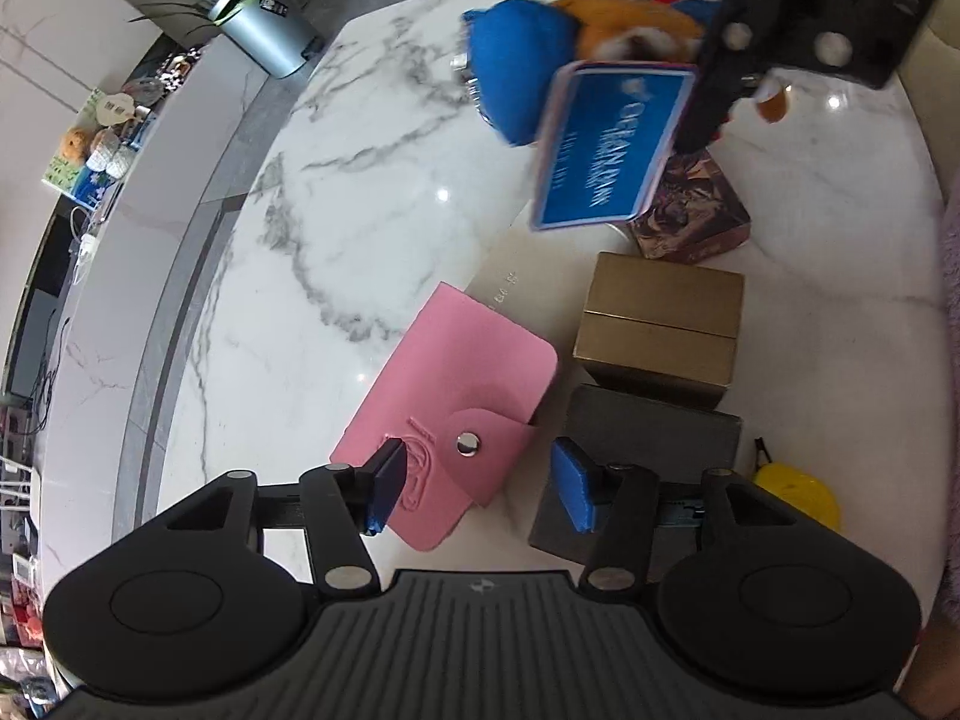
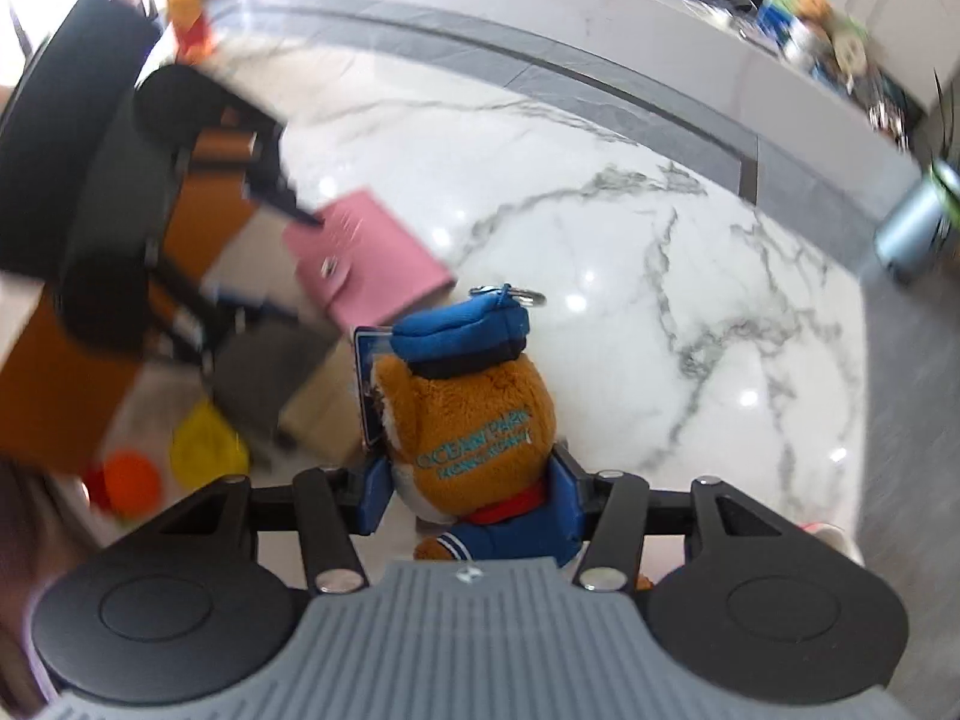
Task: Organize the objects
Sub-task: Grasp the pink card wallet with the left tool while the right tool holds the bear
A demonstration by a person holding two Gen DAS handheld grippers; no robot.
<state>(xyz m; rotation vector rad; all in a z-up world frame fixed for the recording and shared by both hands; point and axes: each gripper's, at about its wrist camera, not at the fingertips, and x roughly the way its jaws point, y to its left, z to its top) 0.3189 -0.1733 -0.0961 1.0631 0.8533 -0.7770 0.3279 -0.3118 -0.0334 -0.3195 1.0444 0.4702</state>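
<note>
White marble surface (image 1: 372,168) with grey veins, carrying a pink card wallet (image 1: 456,396), a gold box (image 1: 660,324), a dark grey box (image 1: 654,438) and a patterned box (image 1: 696,216). Above it, held clear of the marble in the right gripper (image 2: 471,495), a brown plush bear (image 2: 474,420) with blue cap and a stiff blue tag (image 1: 606,150): probably light, soft, squashy, best taken around the body; jaws closed partway, pads pressing its sides. Left gripper (image 1: 480,480) over the wallet's snap flap, jaws moderately wide, holding nothing; wallet looks thin, flexible, likely best pinched by an edge.
</note>
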